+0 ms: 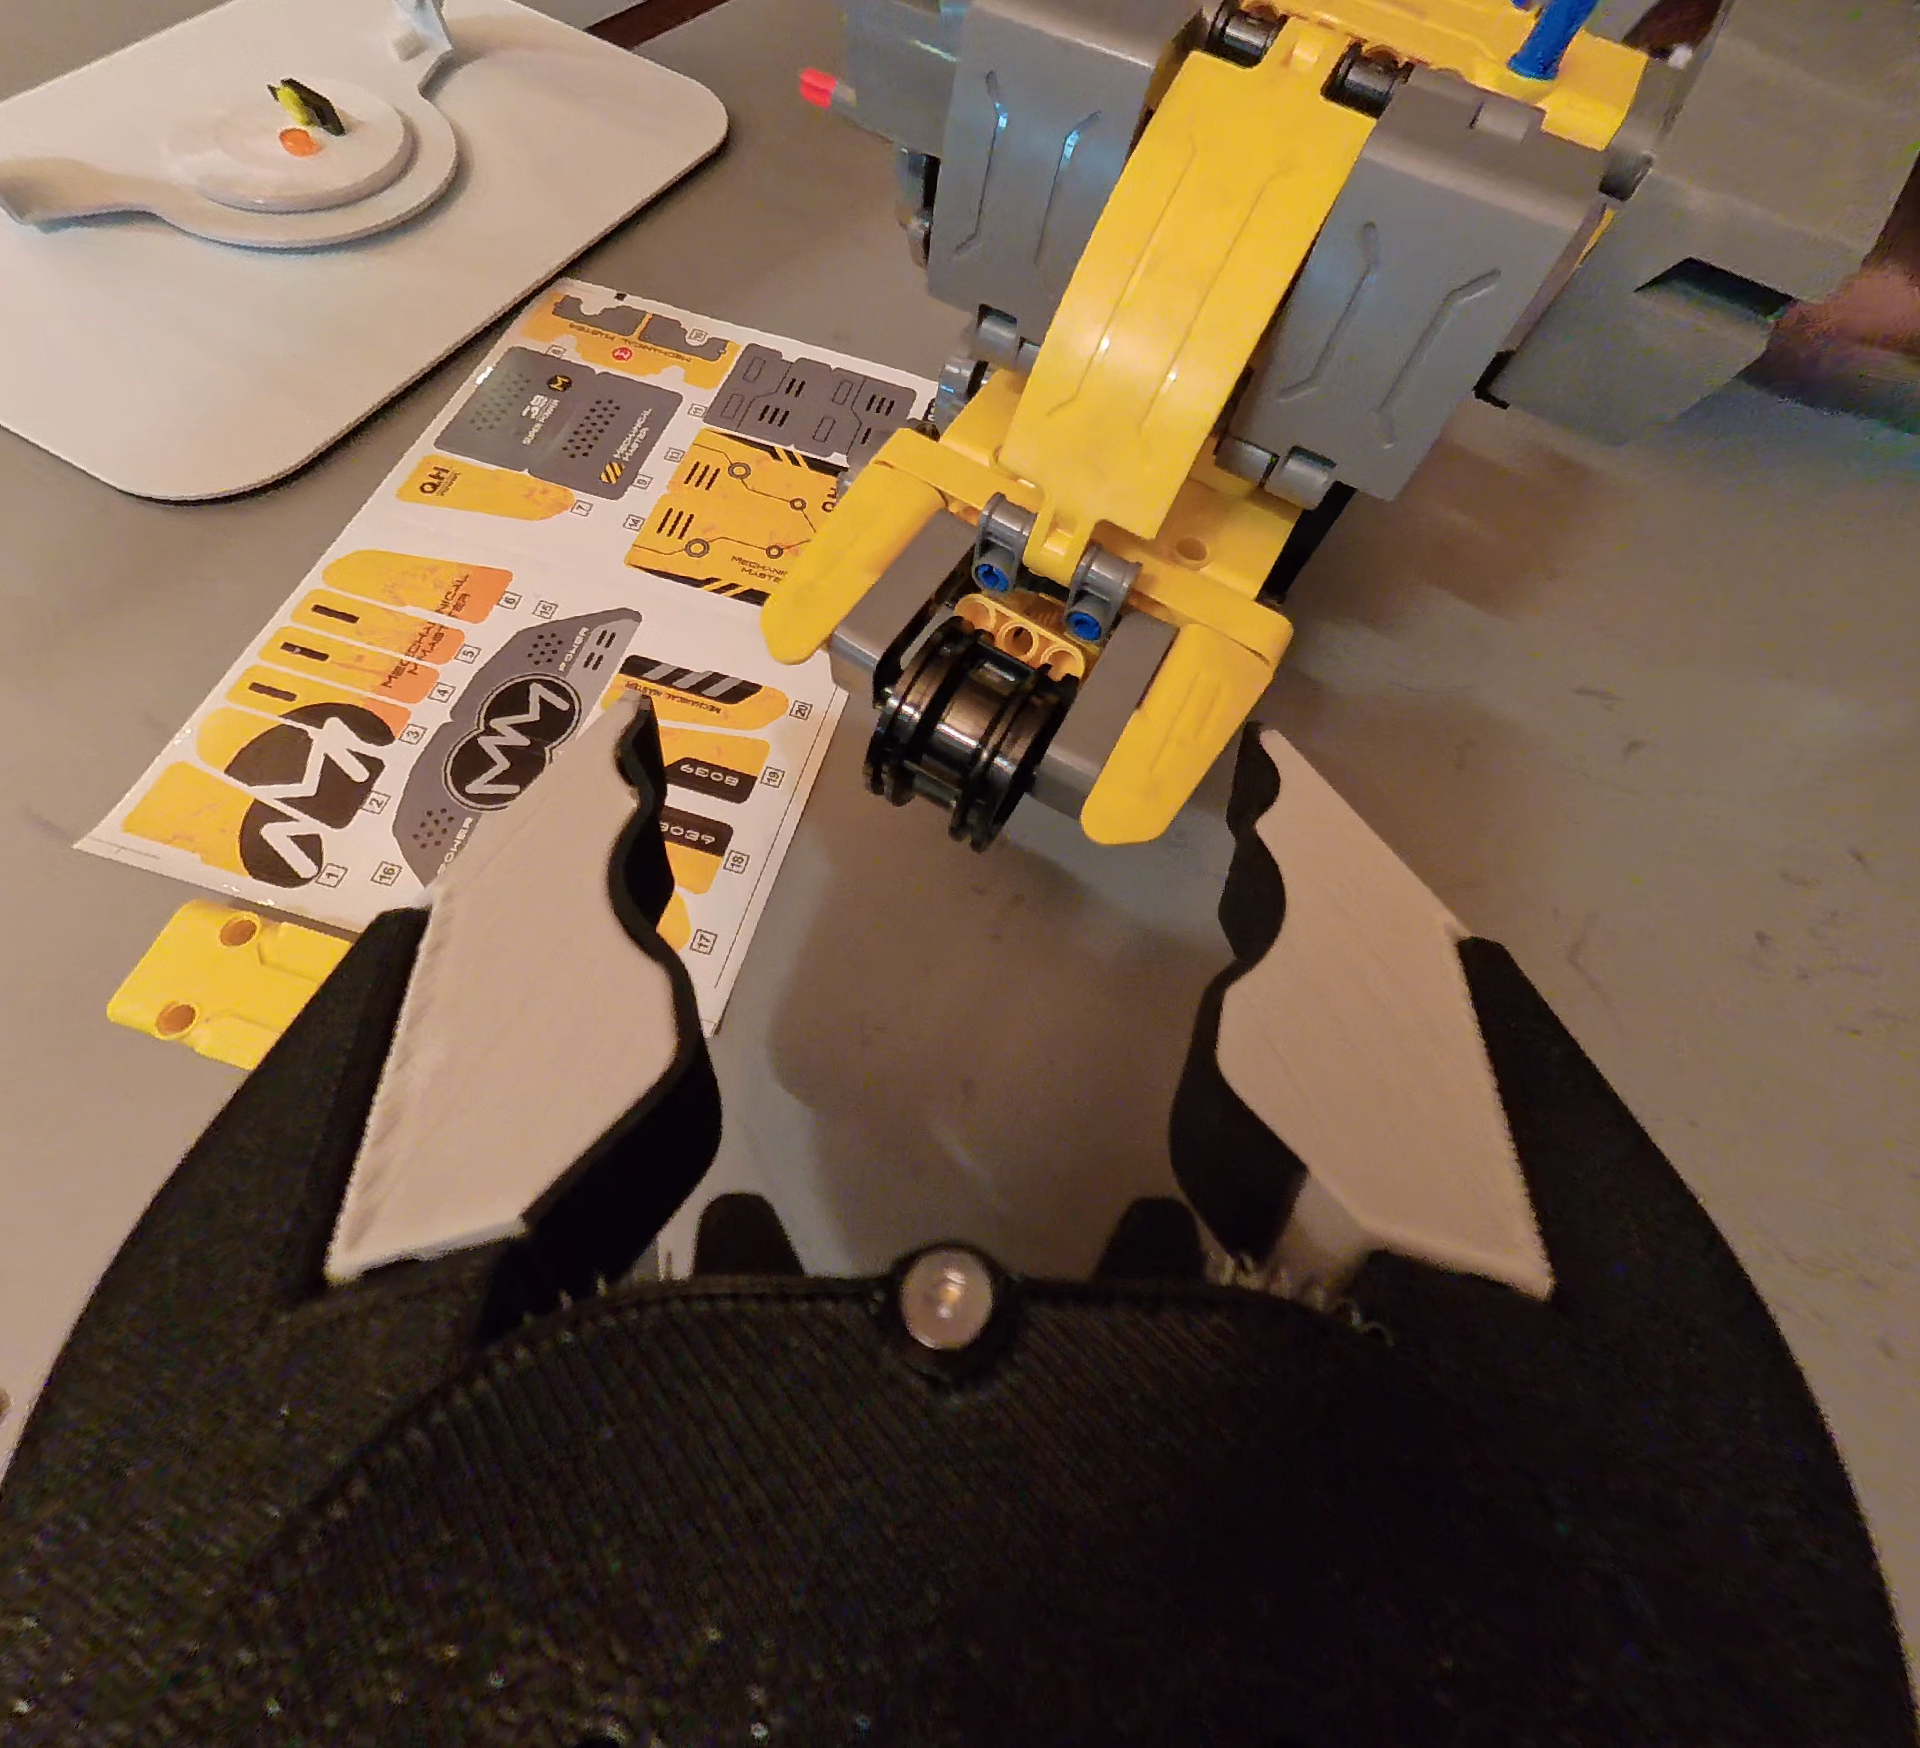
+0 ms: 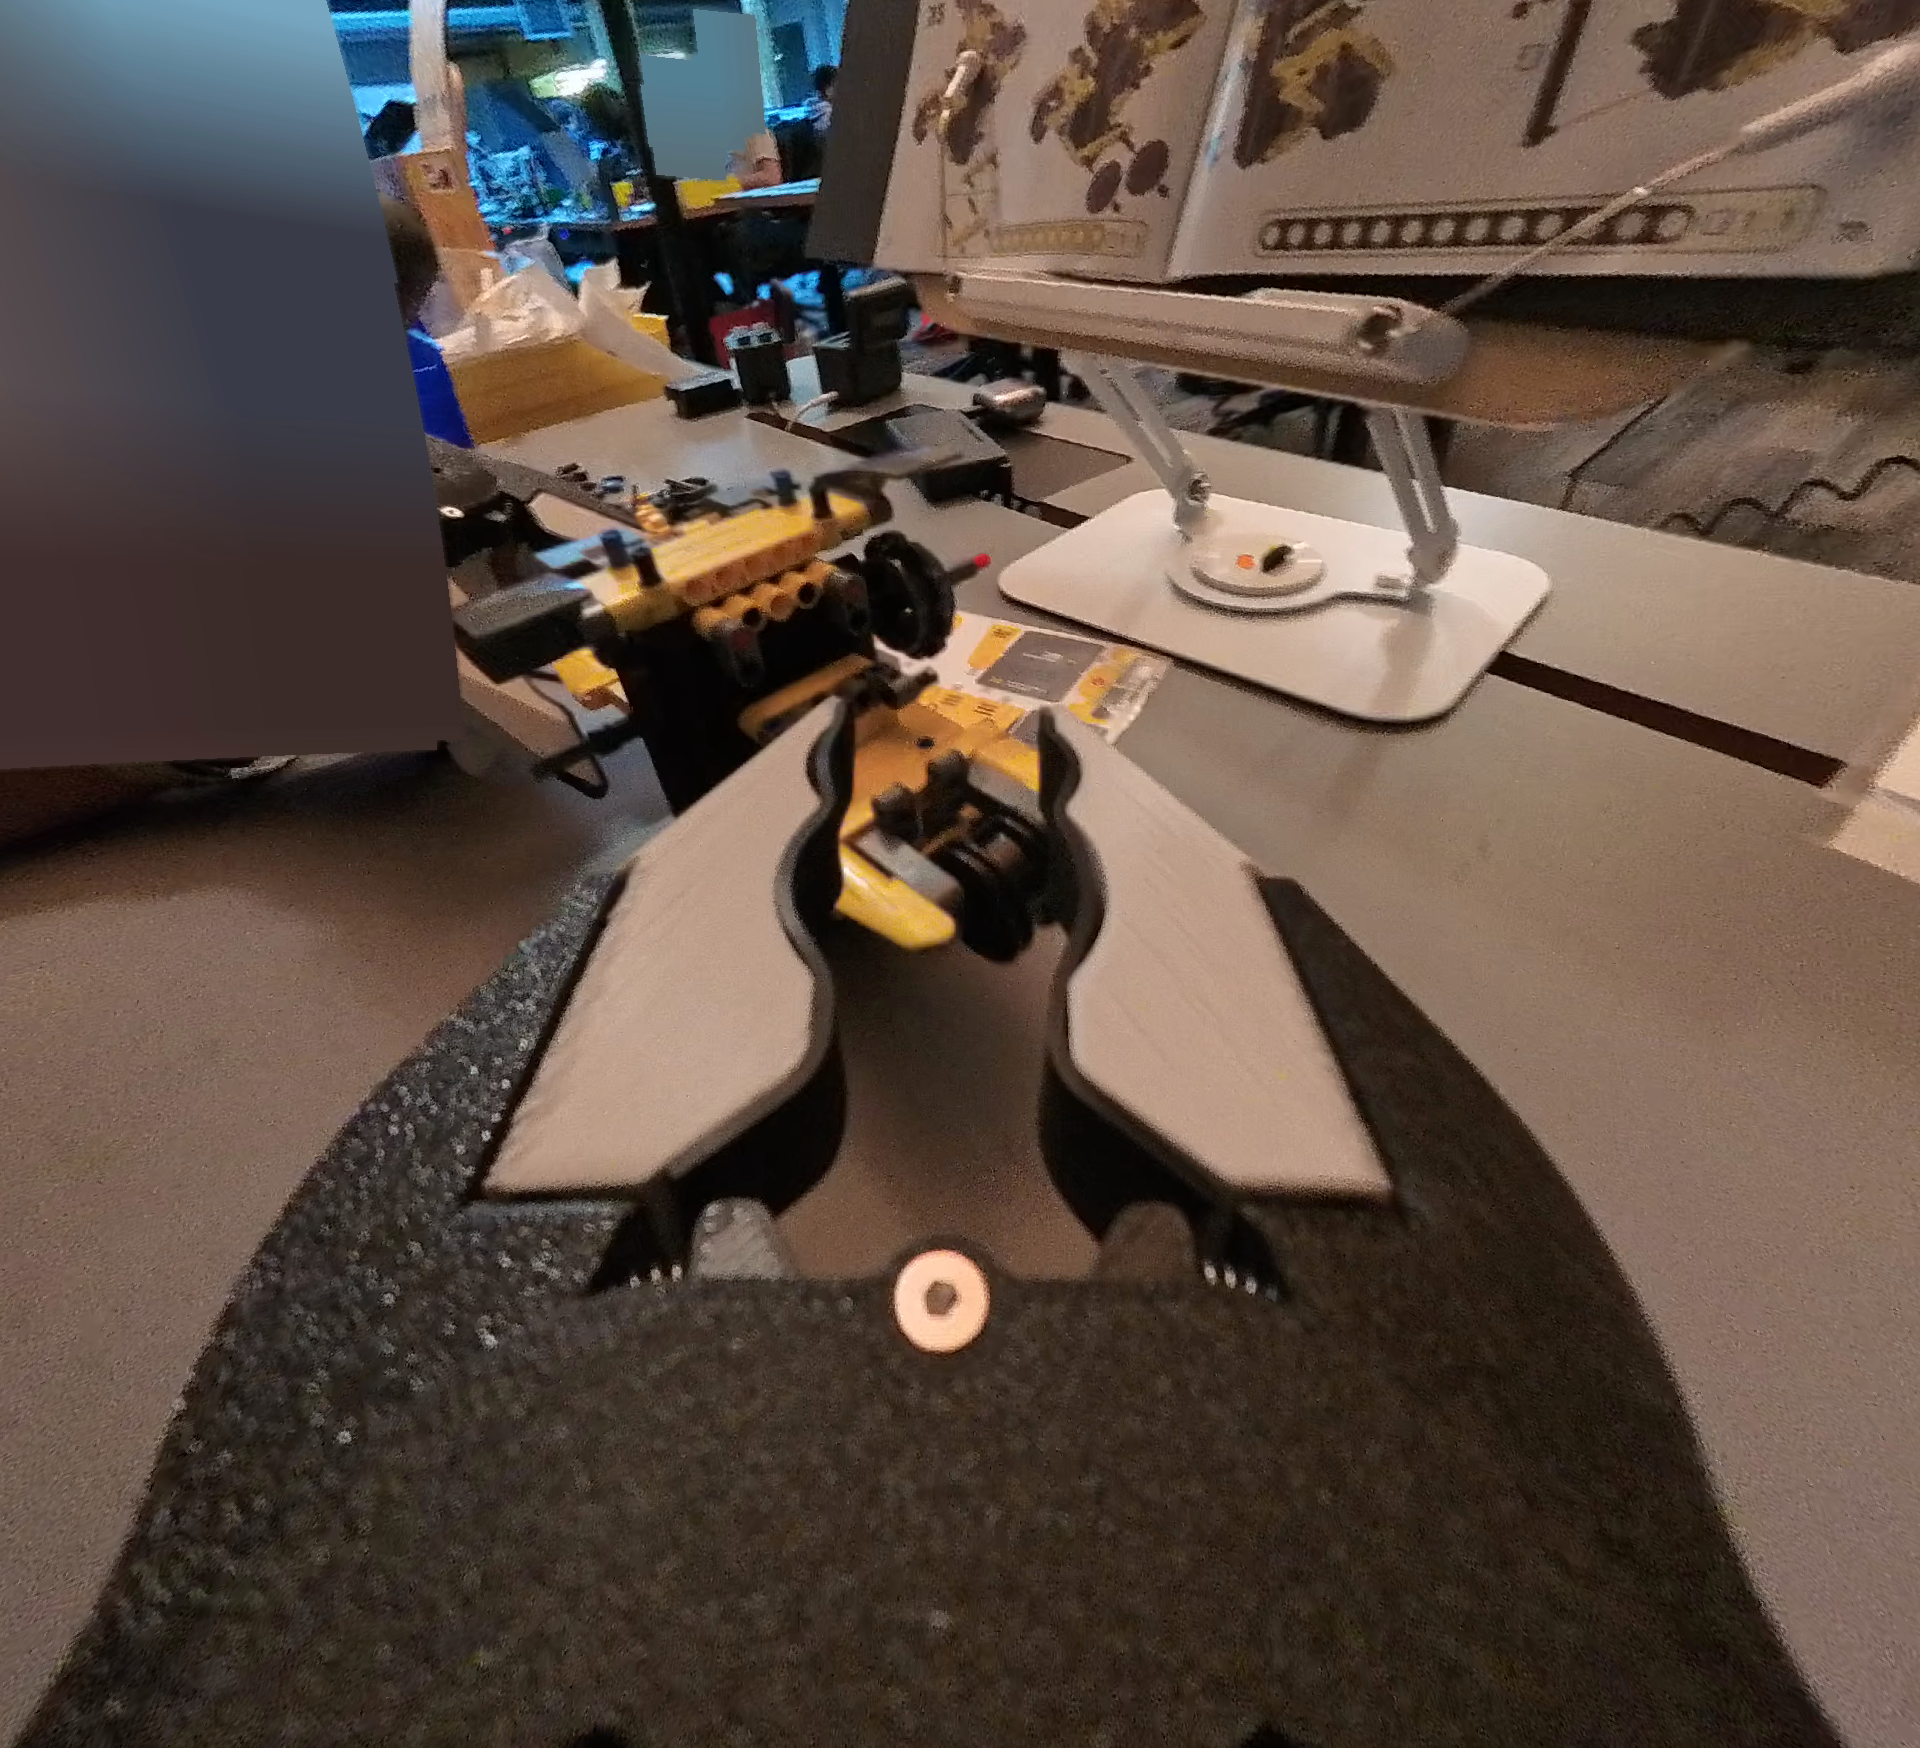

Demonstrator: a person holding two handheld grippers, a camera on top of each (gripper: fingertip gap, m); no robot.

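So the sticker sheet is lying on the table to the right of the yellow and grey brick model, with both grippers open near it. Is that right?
Not quite. In the left wrist view the sticker sheet lies to the left of the brick model, not the right. The rest holds: it is flat on the table, and the left gripper and right gripper are open.

A grey table (image 1: 1507, 763) carries all items. Resting directly on it: a yellow and grey brick-built model (image 1: 1164, 327); a sticker sheet (image 1: 436, 638) lying flat just left of the model; a loose yellow panel piece (image 1: 218, 981) at the sheet's near edge; and a white stand base (image 1: 260, 327) further left.
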